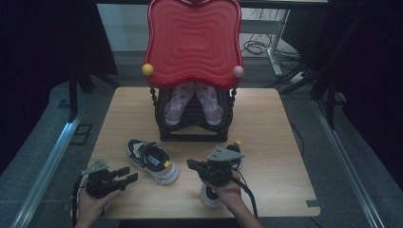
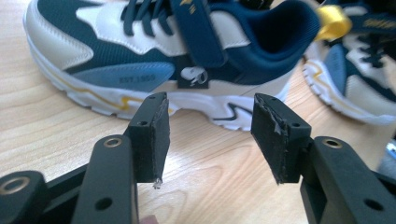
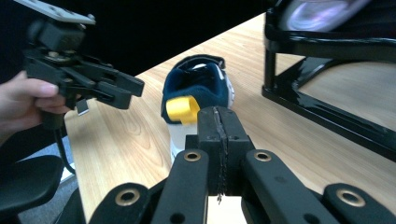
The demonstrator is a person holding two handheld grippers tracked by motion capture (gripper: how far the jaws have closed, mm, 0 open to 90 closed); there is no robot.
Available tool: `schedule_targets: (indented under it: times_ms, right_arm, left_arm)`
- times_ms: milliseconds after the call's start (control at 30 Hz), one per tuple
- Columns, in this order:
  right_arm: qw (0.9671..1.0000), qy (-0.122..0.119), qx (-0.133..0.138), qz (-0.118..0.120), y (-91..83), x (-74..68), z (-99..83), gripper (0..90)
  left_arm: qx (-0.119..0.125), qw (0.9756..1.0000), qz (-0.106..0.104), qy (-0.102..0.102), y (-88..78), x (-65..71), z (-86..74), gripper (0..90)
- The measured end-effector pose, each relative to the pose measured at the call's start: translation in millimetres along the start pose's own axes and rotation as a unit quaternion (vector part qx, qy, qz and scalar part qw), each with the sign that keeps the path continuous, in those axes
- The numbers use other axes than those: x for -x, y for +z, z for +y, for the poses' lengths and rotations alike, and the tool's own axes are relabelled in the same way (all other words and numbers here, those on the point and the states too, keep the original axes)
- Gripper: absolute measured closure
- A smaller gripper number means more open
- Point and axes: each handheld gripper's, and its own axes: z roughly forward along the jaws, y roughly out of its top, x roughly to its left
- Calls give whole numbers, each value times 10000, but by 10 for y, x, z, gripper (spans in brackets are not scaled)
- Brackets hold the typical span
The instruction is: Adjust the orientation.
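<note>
The blue and white shoe [image 1: 153, 161] lies on its sole on the wooden table [image 1: 275, 123], just in front of the left gripper [image 1: 127, 175], whose jaws stand wide apart with nothing between them. The right gripper [image 1: 191, 164] points at the shoe's heel from the other side, its jaws pressed tight together and empty. A second shoe [image 1: 211, 192] lies under that hand.
</note>
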Motion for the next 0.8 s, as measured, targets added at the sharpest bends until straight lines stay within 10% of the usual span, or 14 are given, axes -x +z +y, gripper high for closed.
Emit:
schedule_targets:
  times_ms: [400,800]
  right_arm:
    - [9993,149,-320,-124,623,6,213,897]
    - [9983,204,-439,-309,845,35,194,897]
  left_arm:
    - [133,9999,13,26,-121,59,48,461]
    - [237,9997,85,-42,-187,11,52,458]
